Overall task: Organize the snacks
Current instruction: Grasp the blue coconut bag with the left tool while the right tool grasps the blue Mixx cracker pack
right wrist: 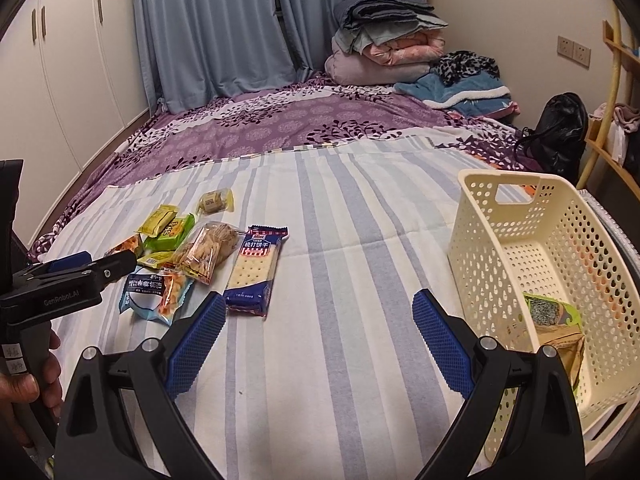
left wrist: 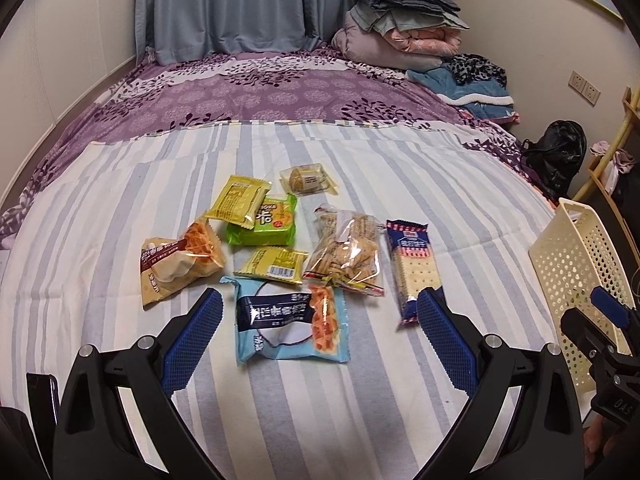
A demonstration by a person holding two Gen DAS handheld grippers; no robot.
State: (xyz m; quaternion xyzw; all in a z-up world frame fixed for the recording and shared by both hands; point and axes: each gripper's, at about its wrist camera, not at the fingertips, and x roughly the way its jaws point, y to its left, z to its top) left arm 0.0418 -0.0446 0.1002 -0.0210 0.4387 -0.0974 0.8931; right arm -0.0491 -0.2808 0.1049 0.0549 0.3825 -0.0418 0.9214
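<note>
**Eight packets on the bed, basket barely started**

Eight snack packets sit clustered on the striped sheet [left wrist: 280, 420], centre of the left wrist view; in the right wrist view the same cluster is at centre left. Left gripper [left wrist: 320, 336] hangs just above the light blue packet [left wrist: 290, 326], fingers spread wide to either side of it, nothing between them. Looks lined up to take that one first, since it is the nearest of the pile.

Beside it, to the right, lies the cracker sleeve [left wrist: 412, 266], long axis running away from the camera. Behind: clear bag of biscuits [left wrist: 348, 254], green pack [left wrist: 266, 222] with a yellow sachet [left wrist: 238, 200] leaning on it, a second yellow sachet [left wrist: 276, 264], a tan-and-orange bag [left wrist: 178, 260] at left, a small wrapped cake [left wrist: 306, 178] furthest back.

Right gripper [right wrist: 320, 338] also spread wide, empty, over bare sheet between the cracker sleeve and the cream basket [right wrist: 496, 252]. Basket sits at right of frame, close to the bed edge, open top tipped toward the camera, probably so packets drop in easily. Already inside, lower right of frame: at least one greenish packet [right wrist: 554, 312] and a brownish one below it, labels unreadable.

Judgement: sorting is early, most of the packets not yet in the basket.
</note>
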